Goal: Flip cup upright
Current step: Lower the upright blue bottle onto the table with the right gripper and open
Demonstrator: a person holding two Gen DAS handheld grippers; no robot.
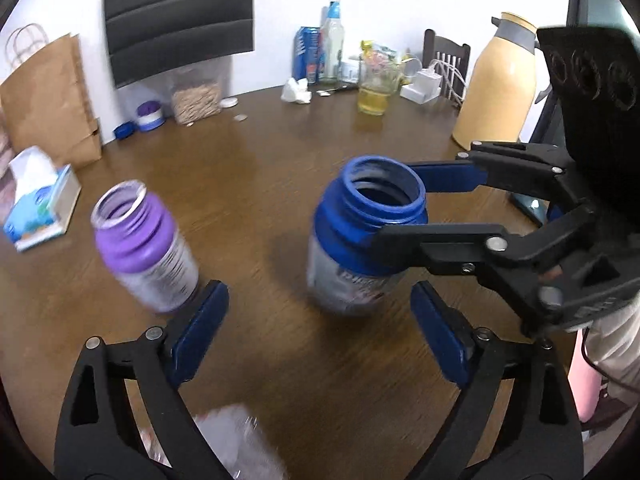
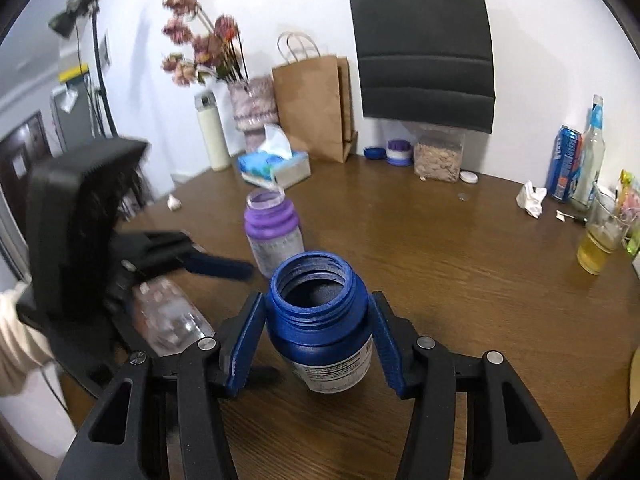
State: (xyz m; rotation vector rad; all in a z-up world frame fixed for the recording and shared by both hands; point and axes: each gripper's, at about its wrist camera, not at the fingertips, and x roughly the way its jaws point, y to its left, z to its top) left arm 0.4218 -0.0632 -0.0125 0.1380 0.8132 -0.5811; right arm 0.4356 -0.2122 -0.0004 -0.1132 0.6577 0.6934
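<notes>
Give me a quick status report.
Right gripper jaws around the blue cup, upright on table. Left gripper open, empty. Purple cup upright nearby, apart.

The blue-necked cup (image 2: 320, 336) stands upright and open-mouthed on the wooden table (image 2: 460, 280).

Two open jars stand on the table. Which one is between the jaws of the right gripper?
The blue jar, with the blue neck. The right gripper has its jaws at that neck. The purple jar stands free behind it, untouched.

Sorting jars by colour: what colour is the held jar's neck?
Blue, clearest in the right wrist view.
</notes>
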